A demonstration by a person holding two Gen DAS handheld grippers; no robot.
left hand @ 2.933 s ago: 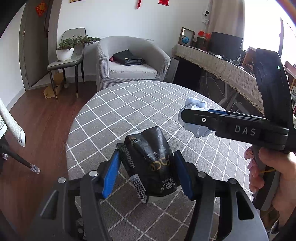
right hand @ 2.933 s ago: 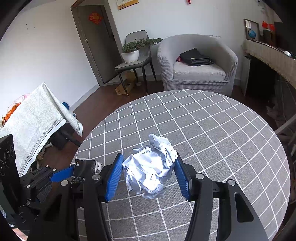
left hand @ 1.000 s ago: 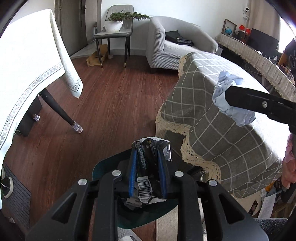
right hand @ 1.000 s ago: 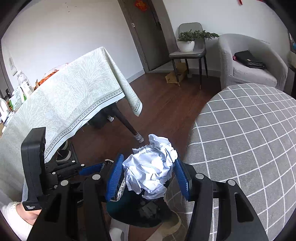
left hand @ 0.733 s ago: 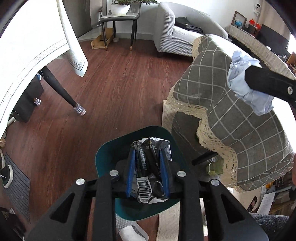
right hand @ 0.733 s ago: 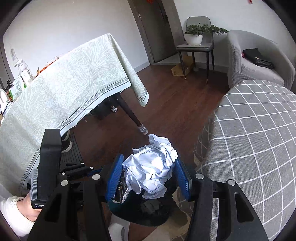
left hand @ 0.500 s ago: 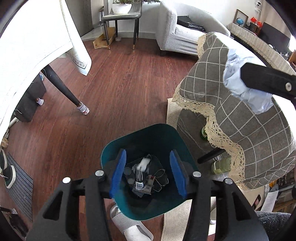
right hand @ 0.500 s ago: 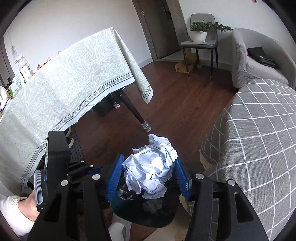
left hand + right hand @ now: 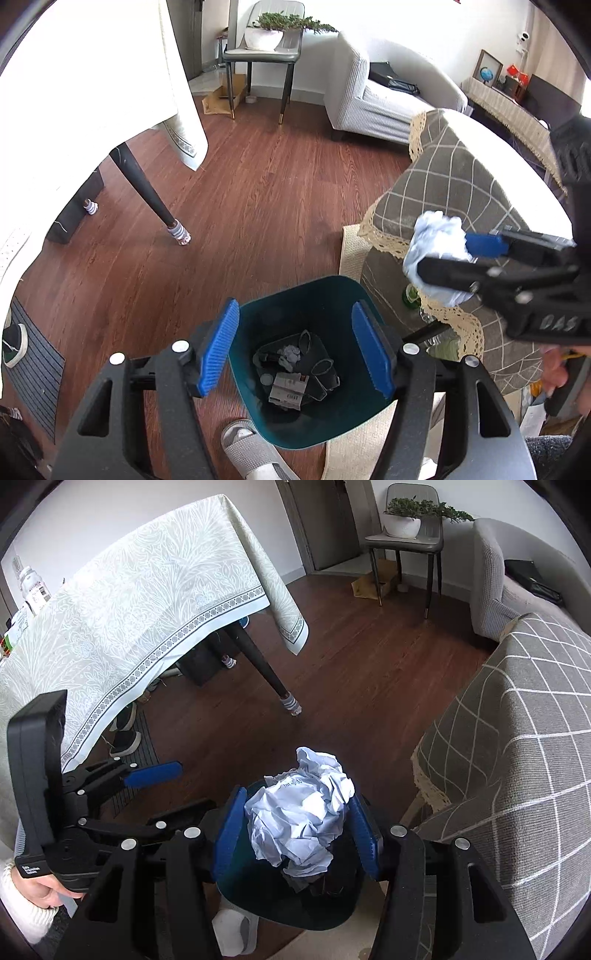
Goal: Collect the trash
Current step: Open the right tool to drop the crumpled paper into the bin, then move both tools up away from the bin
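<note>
A teal trash bin (image 9: 317, 291) stands on the wood floor beside the round table. My left gripper (image 9: 295, 345) hangs over the bin, its jaws opening with nothing between them. The black snack wrapper (image 9: 291, 384) lies at the bin's bottom among other scraps. My right gripper (image 9: 297, 830) is shut on a crumpled white paper ball (image 9: 301, 812), held above the bin's rim (image 9: 229, 878). In the left wrist view the paper ball (image 9: 437, 251) and right gripper (image 9: 443, 258) are at the right, beside the tablecloth's edge.
The round table under a grey checked cloth (image 9: 454, 177) with lace trim is to the right. A larger table with a pale patterned cloth (image 9: 129, 602) and a dark leg (image 9: 147, 192) stands left. A slipper (image 9: 251, 450) lies by the bin. An armchair (image 9: 380, 96) is farther back.
My left gripper opened and the black wrapper dropped into the bin. Both grippers moved from over the table toward the bin, and the right one came lower with the paper ball.
</note>
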